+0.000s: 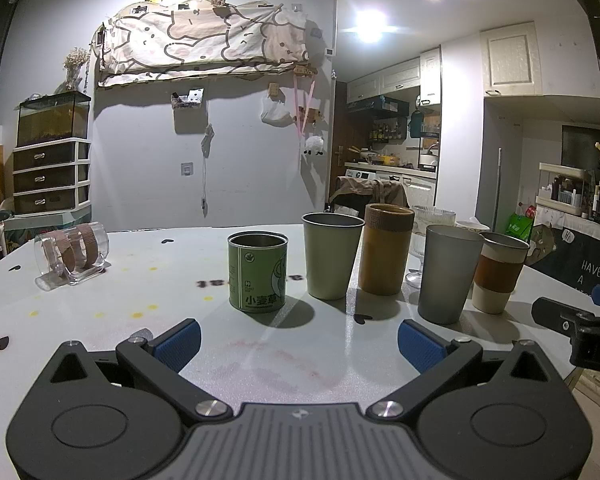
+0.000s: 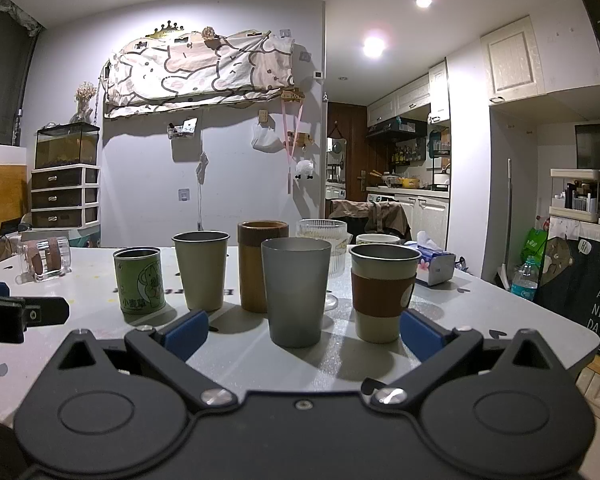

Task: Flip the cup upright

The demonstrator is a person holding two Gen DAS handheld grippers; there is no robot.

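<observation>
The clear glass cup lies on its side on the white table, at 10 o'clock from the left gripper, well apart from it. Both the left gripper and the right gripper gape wide, holding nothing. The green tin stands upright at 12 o'clock.

Ahead of you stands a pale grey wall with a cartoon-printed fabric draped high across it. Left of it you see a glass tank on a white-framed chest of dark drawers. Two round ceiling lights glare above. To your right, cream kitchen cabinets hang over a cluttered counter.
</observation>
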